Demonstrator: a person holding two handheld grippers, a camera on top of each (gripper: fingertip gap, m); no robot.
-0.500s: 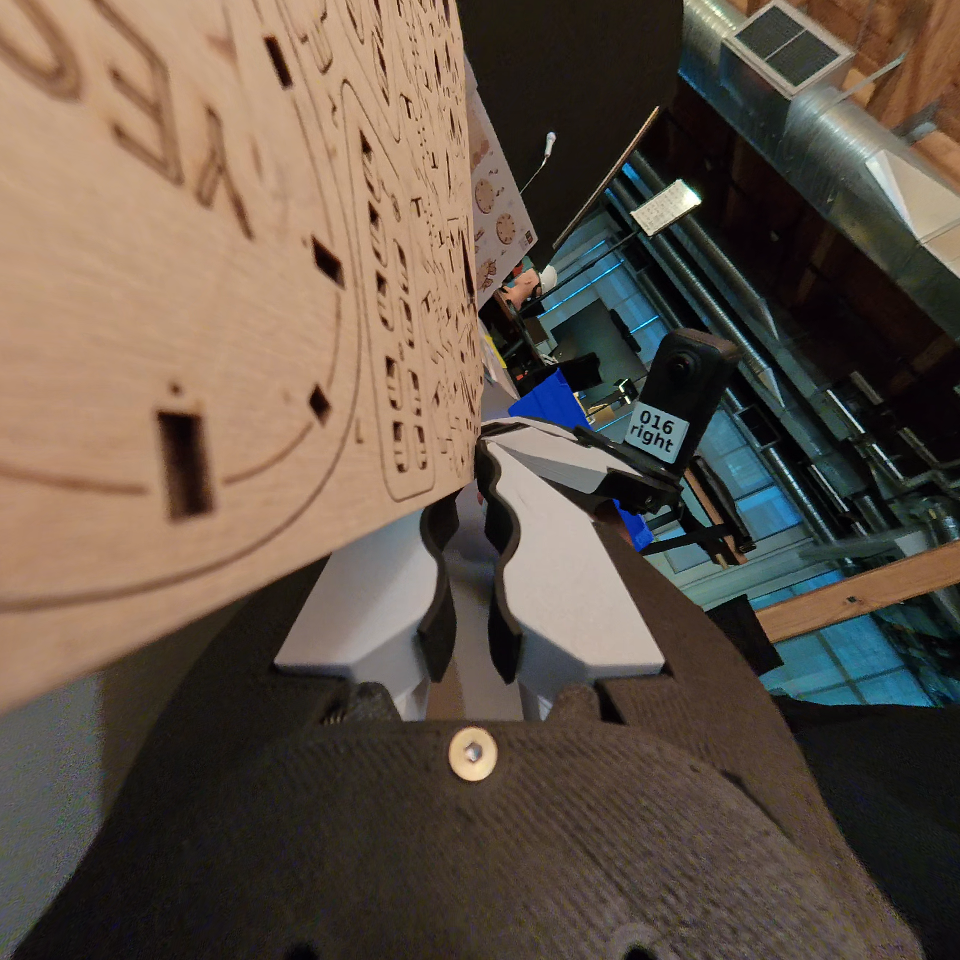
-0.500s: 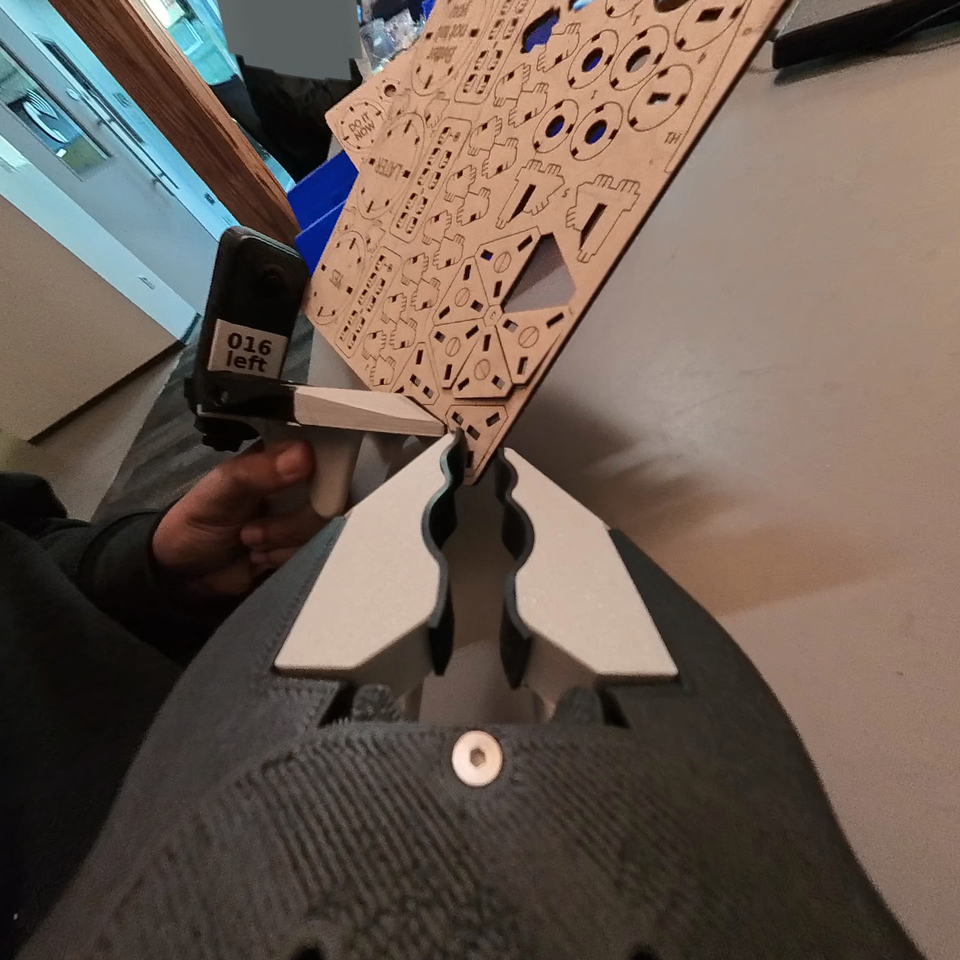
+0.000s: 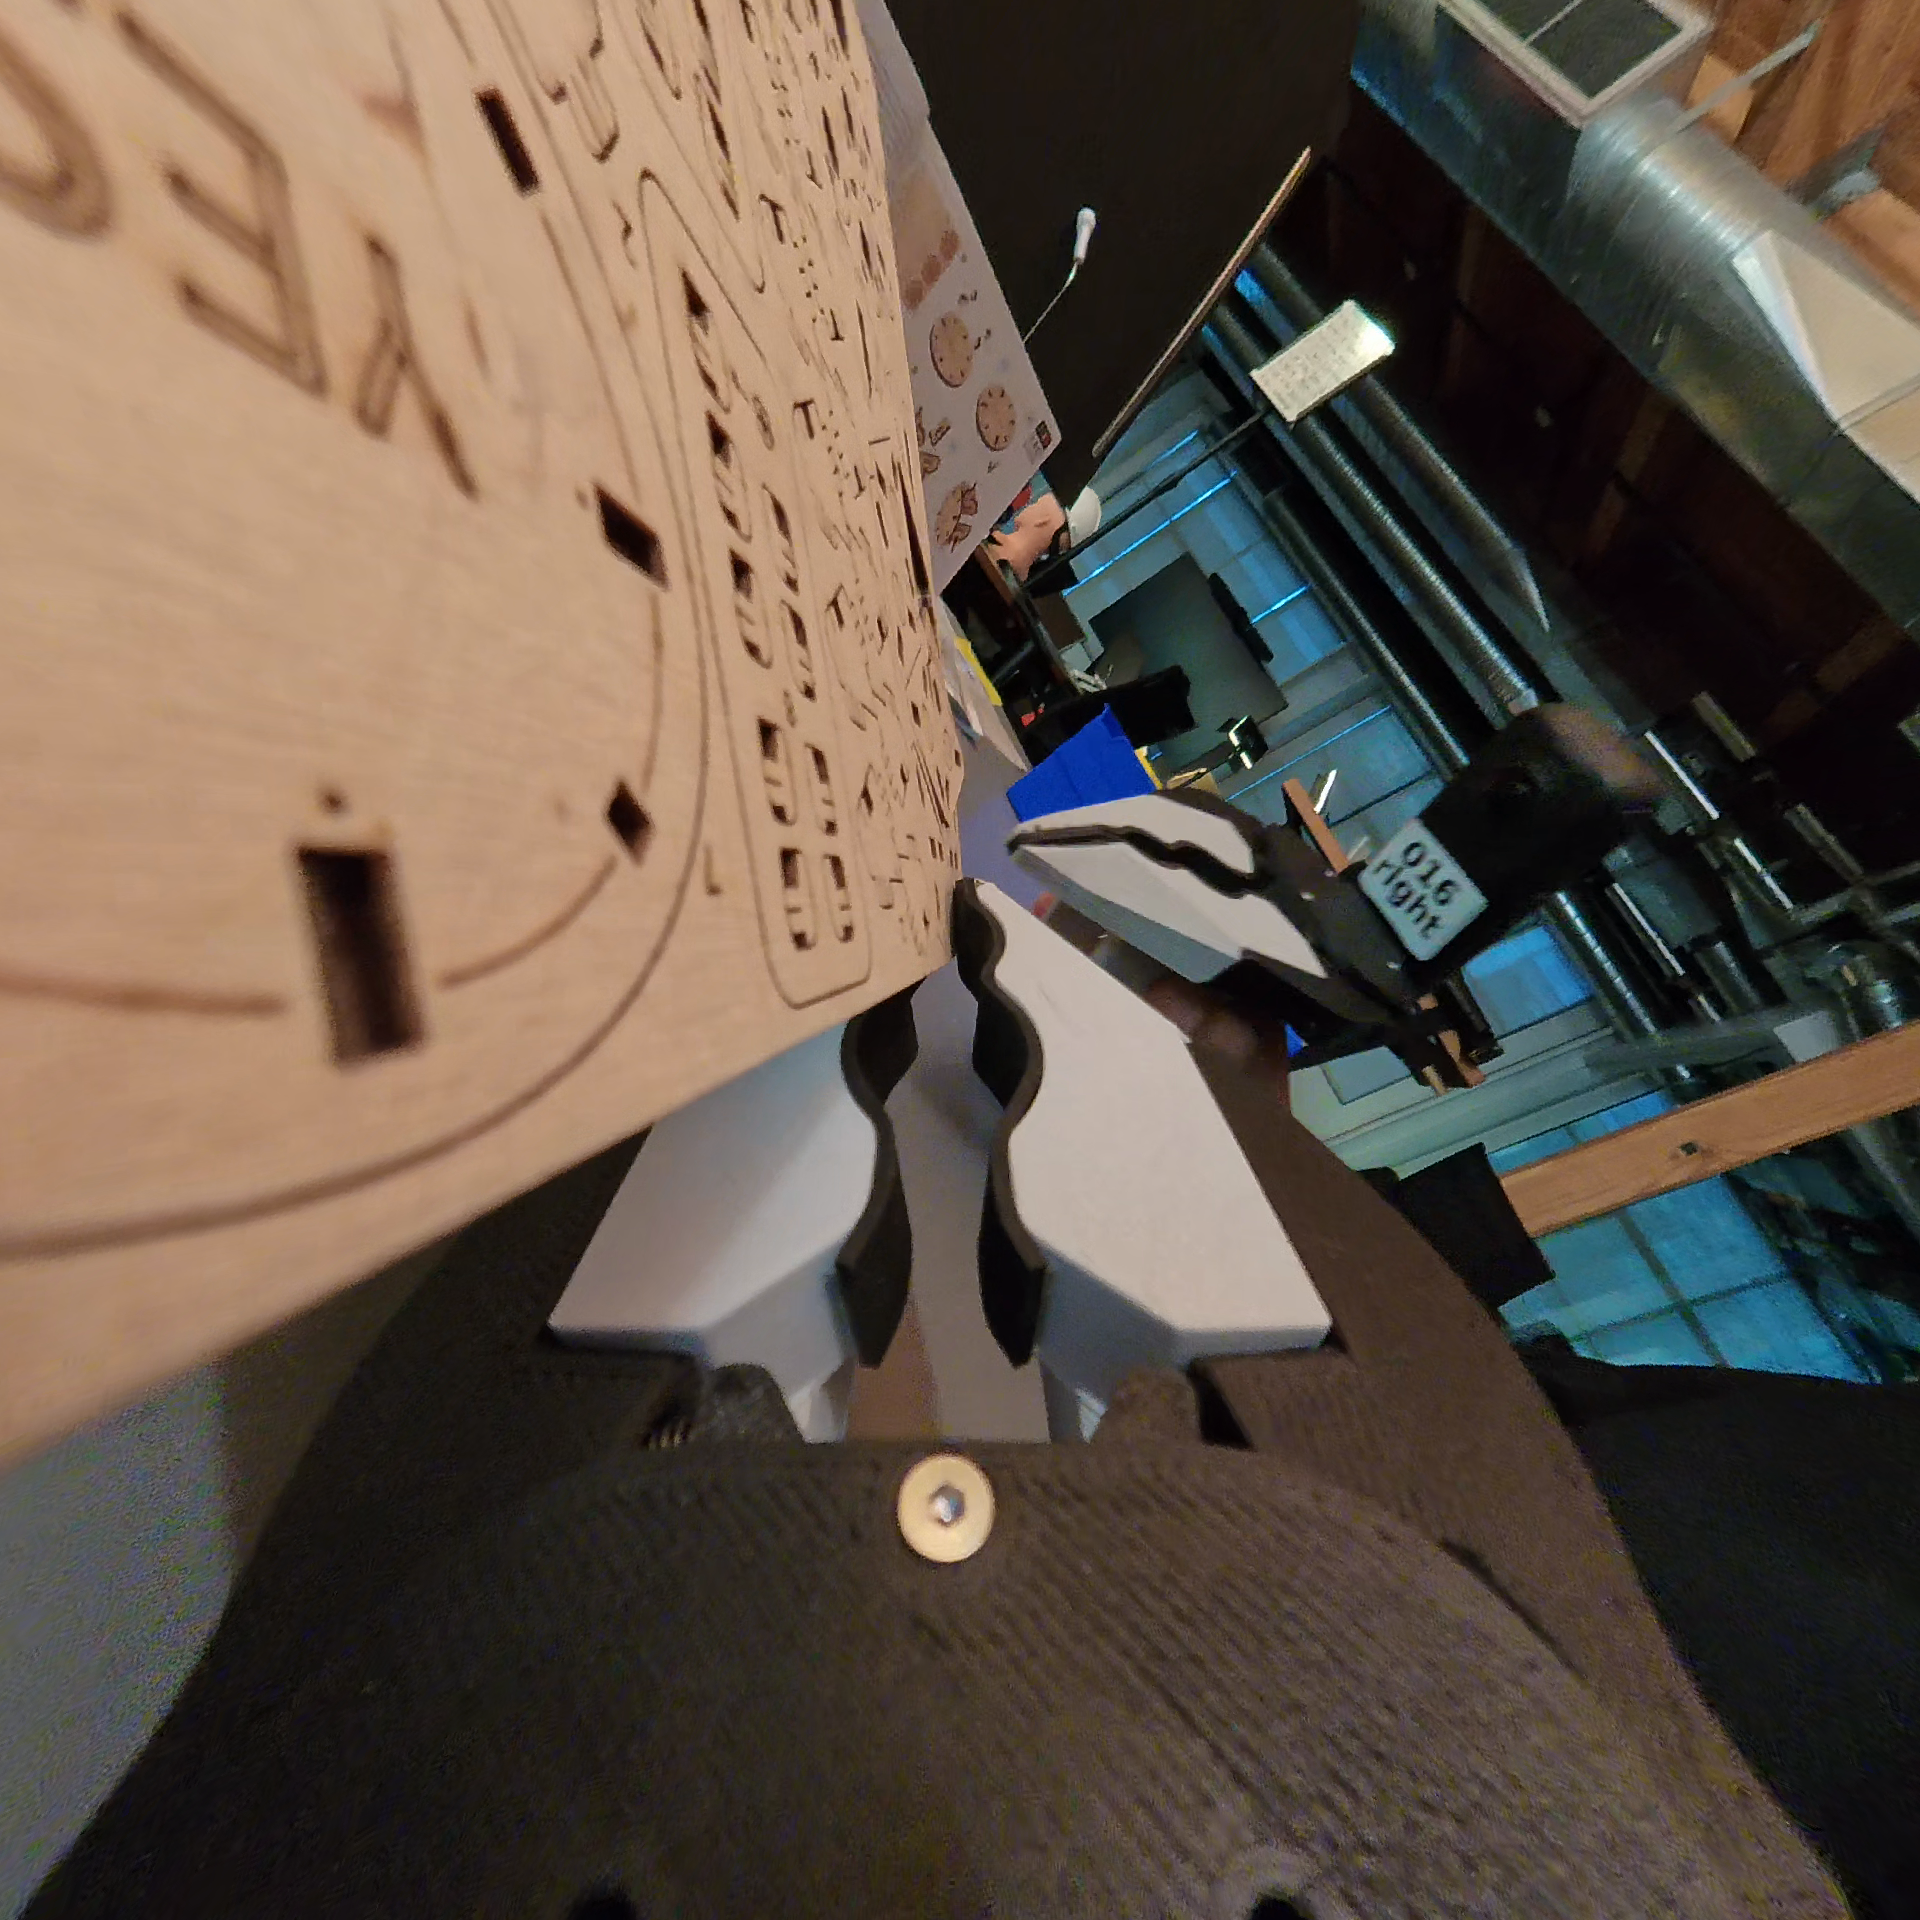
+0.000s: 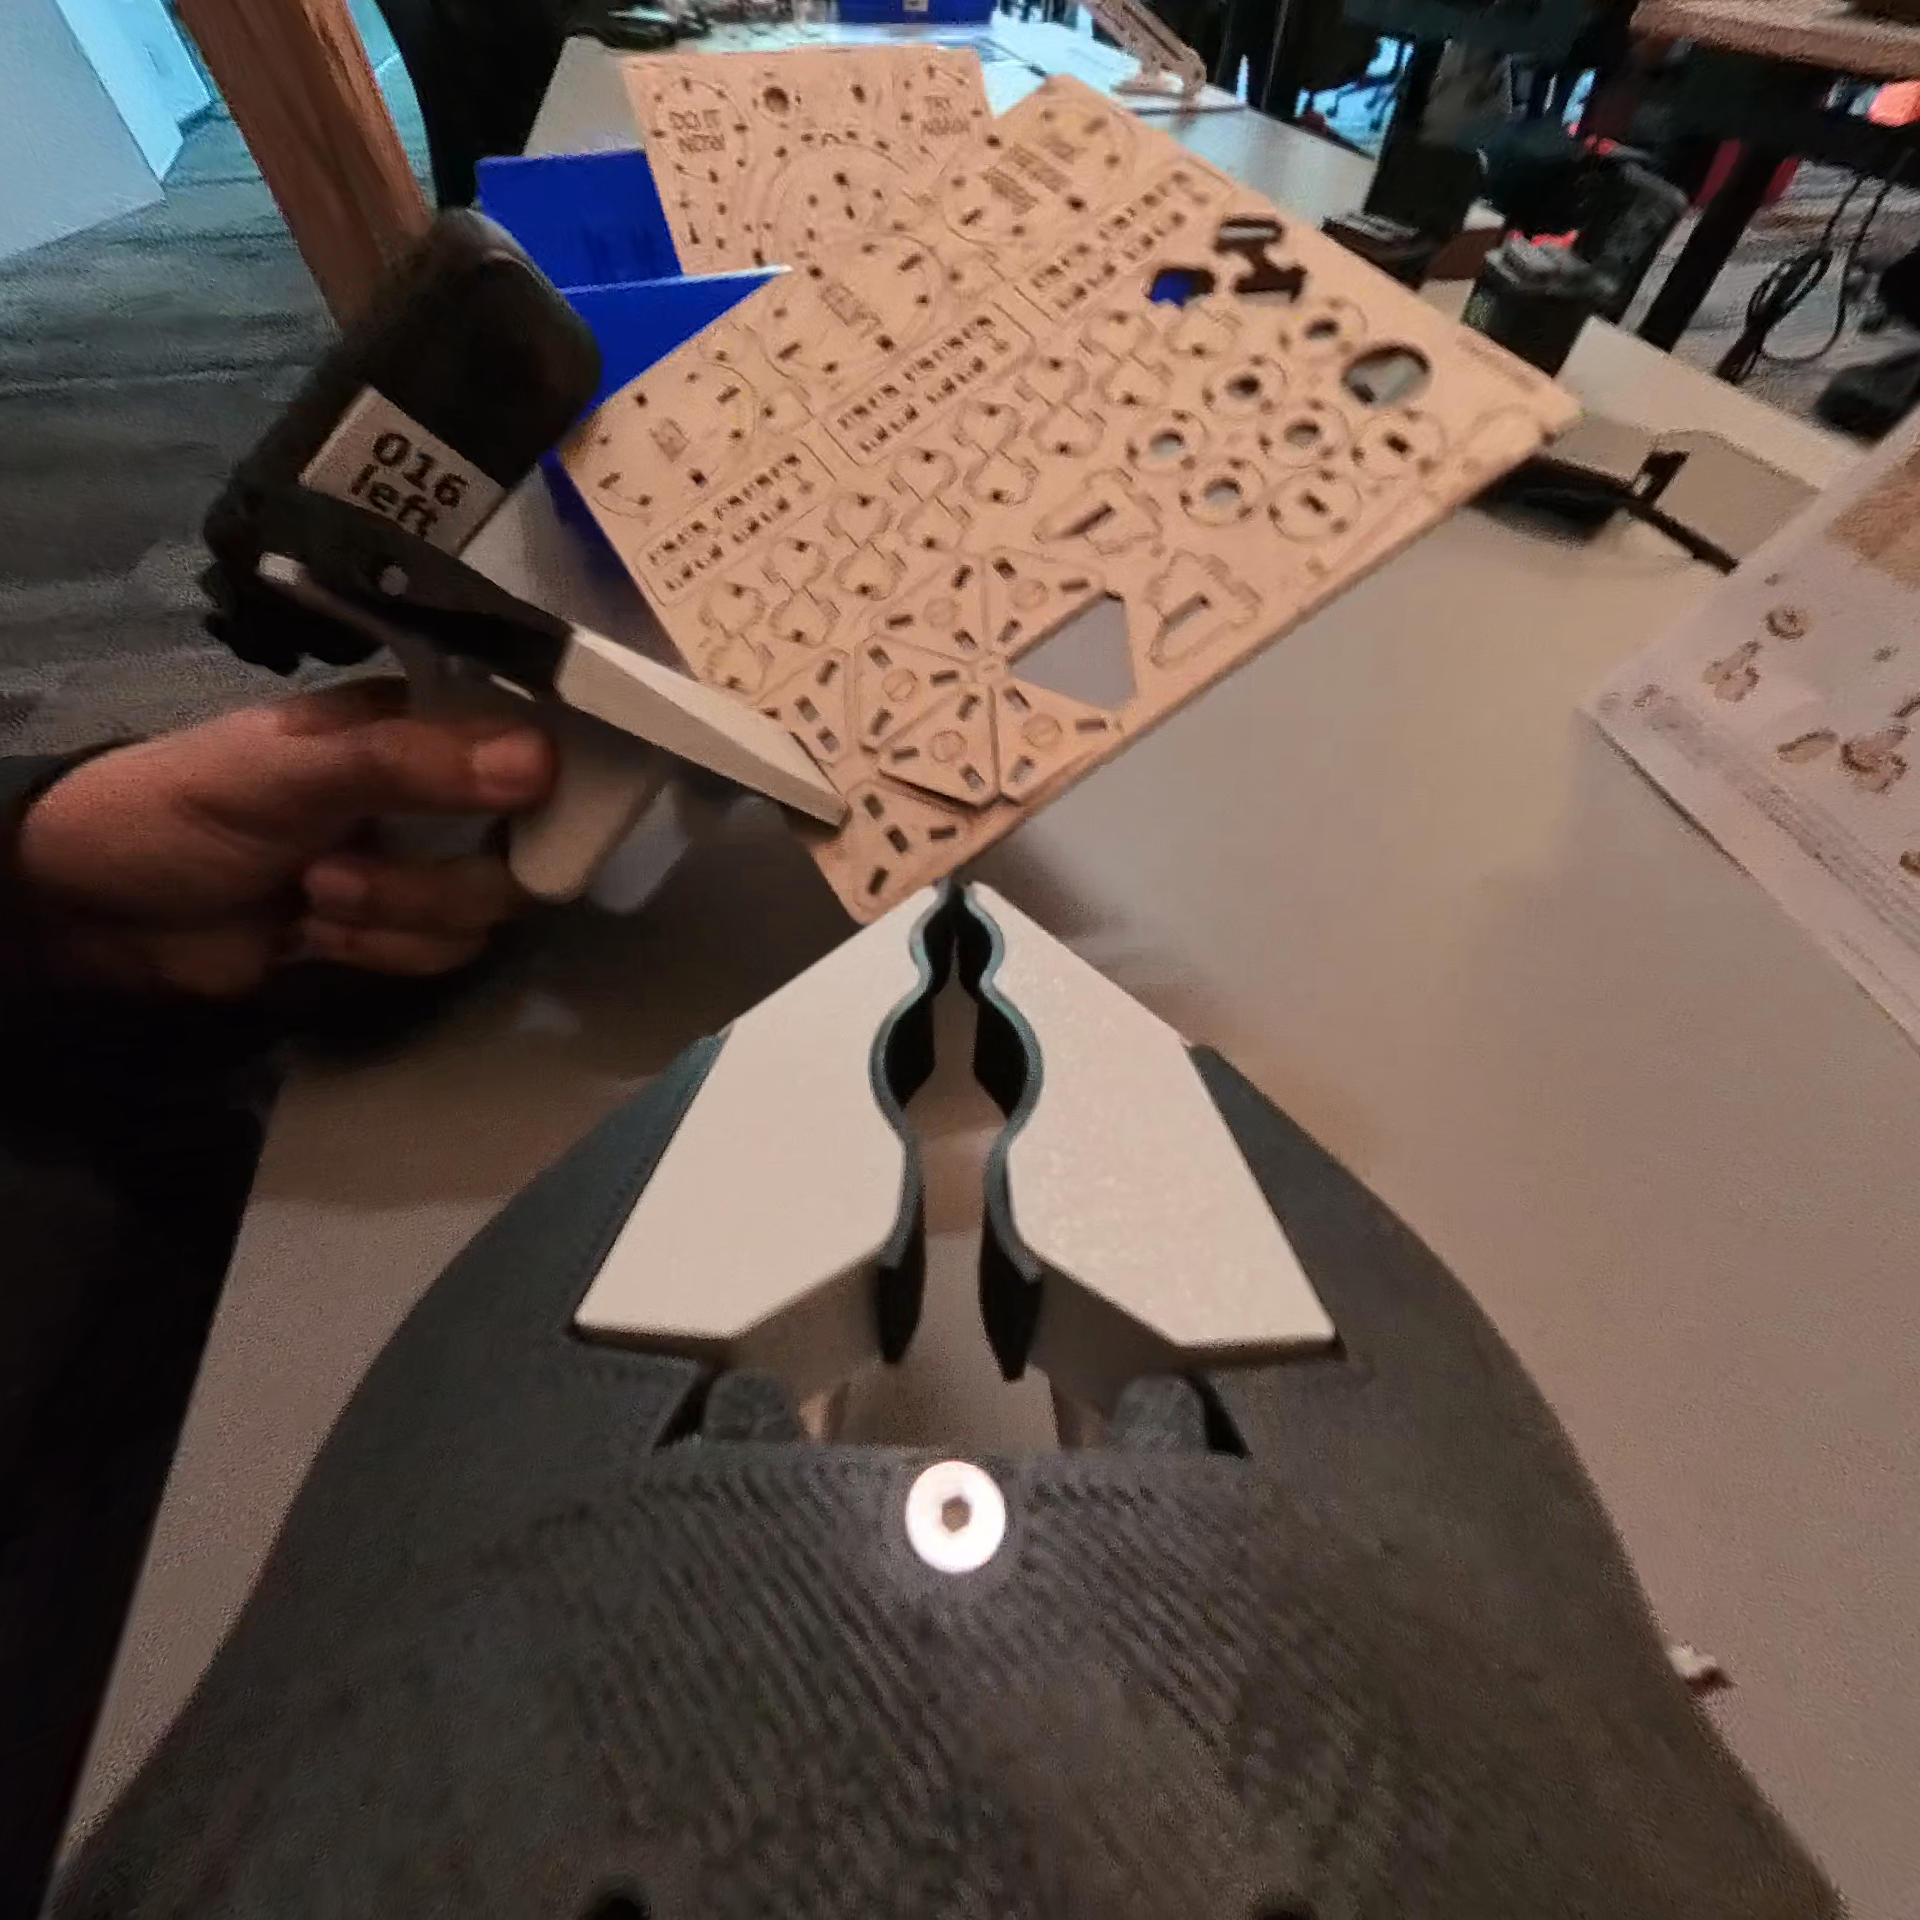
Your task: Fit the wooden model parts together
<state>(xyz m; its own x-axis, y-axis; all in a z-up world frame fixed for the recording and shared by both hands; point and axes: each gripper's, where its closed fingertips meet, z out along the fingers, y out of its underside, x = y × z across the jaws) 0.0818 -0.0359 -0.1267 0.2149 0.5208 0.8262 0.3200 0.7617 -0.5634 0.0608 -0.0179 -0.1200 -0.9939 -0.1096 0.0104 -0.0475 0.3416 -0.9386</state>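
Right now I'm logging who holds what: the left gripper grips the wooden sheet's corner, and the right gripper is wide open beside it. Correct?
Not quite. The right gripper is shut, fingertips together just below the wooden sheet, as the right wrist view shows. The left gripper does grip the sheet's corner.

**A maker-style workshop**

A workshop or lab space was shown. Exposed metal ductwork (image 3: 1704, 239) and pipes (image 3: 1382, 499) were seen under a bare wooden ceiling. A grey worktop (image 4: 1403, 935) was seen carrying a laser-cut plywood sheet (image 4: 1039, 468), a printed instruction sheet (image 4: 1787, 727) and blue bins (image 4: 582, 239). Timber posts (image 4: 301, 145), glazed partitions (image 3: 1714, 1288) and further cluttered tables (image 4: 1766, 21) were visible beyond.
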